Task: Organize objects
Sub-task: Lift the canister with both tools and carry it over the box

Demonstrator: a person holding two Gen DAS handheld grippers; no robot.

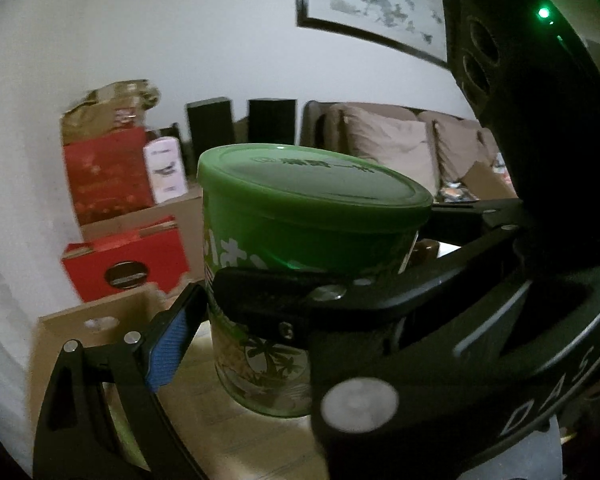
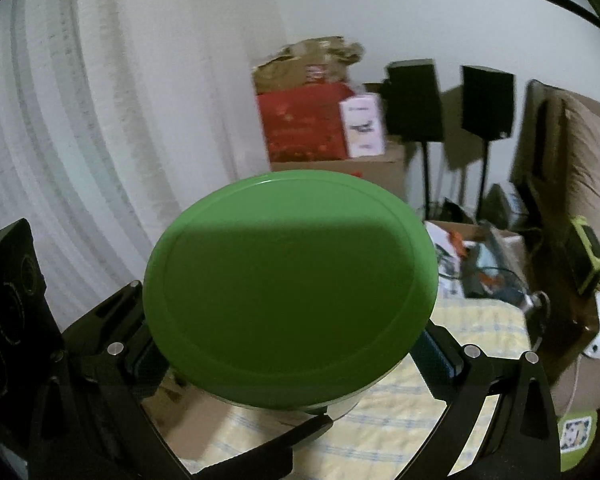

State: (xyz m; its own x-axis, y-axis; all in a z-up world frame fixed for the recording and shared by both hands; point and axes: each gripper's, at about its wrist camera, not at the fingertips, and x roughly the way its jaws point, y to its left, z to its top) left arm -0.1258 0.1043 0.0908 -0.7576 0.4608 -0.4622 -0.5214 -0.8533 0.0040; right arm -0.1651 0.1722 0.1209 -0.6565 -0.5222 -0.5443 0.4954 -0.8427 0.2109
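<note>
A round can with a green plastic lid (image 1: 312, 188) and a green palm-tree label (image 1: 260, 360) is held in the air above a checked cloth. In the left wrist view my left gripper (image 1: 236, 320) has its blue-padded left finger (image 1: 168, 348) against the can's side. Another gripper's black finger (image 1: 284, 292) crosses the can's front. In the right wrist view the green lid (image 2: 288, 292) fills the middle, and my right gripper (image 2: 296, 356) clamps the can below the lid with its blue pads (image 2: 432, 356) on both sides.
Stacked red and brown boxes (image 1: 112, 184) stand by the white wall, with two black speakers (image 2: 416, 100) beside them. A brown sofa with cushions (image 1: 392, 144) is on the right. A cluttered box (image 2: 480, 260) and a yellow checked cloth (image 2: 400, 424) lie below.
</note>
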